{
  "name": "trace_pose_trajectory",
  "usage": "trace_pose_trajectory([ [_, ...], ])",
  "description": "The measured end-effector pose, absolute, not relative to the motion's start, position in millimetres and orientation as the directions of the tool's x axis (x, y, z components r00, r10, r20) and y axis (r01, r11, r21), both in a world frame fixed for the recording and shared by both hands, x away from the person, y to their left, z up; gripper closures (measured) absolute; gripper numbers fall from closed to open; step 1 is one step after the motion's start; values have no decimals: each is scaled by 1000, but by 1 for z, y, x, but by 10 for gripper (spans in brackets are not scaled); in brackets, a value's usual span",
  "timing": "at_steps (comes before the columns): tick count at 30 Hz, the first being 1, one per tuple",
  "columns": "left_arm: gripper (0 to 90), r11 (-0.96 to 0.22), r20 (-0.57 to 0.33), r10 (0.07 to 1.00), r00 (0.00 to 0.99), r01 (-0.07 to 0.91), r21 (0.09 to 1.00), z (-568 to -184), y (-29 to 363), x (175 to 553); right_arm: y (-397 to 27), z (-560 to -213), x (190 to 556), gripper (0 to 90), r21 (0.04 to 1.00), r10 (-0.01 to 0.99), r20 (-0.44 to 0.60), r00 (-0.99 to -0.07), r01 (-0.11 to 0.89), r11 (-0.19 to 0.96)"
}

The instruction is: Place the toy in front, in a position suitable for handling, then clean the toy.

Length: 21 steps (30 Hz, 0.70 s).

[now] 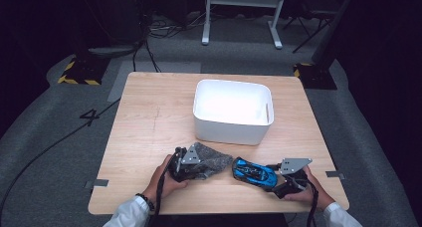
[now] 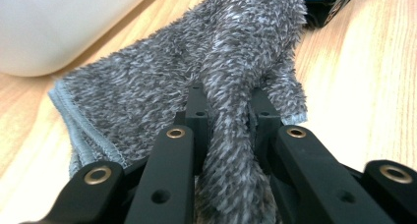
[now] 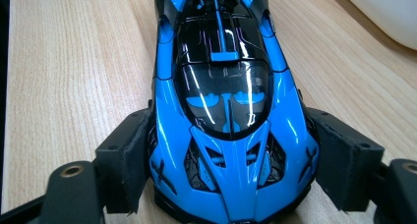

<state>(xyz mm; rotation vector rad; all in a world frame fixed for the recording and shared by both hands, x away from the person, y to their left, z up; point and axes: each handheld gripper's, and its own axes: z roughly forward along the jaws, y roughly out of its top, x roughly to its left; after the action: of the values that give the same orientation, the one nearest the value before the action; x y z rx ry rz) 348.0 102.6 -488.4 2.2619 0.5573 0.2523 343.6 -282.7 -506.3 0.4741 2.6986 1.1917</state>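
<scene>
L gripper [image 2: 228,111] pinching grey cloth [image 2: 162,91] | R gripper [image 3: 231,150] clamps toy car [image 3: 221,111] nr table [image 1: 149,117] front edge

Free room and obstacles on the table [image 1: 149,112]. The white bin [image 1: 232,117] stands in the middle toward the far edge and blocks any level pass forward from the grey cloth [image 1: 211,160] and the blue toy car [image 1: 254,173], both near its front wall. The cloth and car lie almost touching, leaving no passage between them. Left of the bin the wood lies bare, offering an open path to the far edge.
</scene>
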Motion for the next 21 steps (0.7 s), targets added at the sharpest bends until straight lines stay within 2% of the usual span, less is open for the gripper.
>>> trace_pose_trajectory([
  [14, 767, -565, 6, 399, 917, 240, 789, -467, 93, 343, -274, -506, 349, 259, 741, 296, -4, -955, 196, 643],
  [21, 767, -554, 11, 349, 937, 197, 809, -455, 79, 339, -255, -505, 349, 259, 739, 271, -14, -963, 173, 652],
])
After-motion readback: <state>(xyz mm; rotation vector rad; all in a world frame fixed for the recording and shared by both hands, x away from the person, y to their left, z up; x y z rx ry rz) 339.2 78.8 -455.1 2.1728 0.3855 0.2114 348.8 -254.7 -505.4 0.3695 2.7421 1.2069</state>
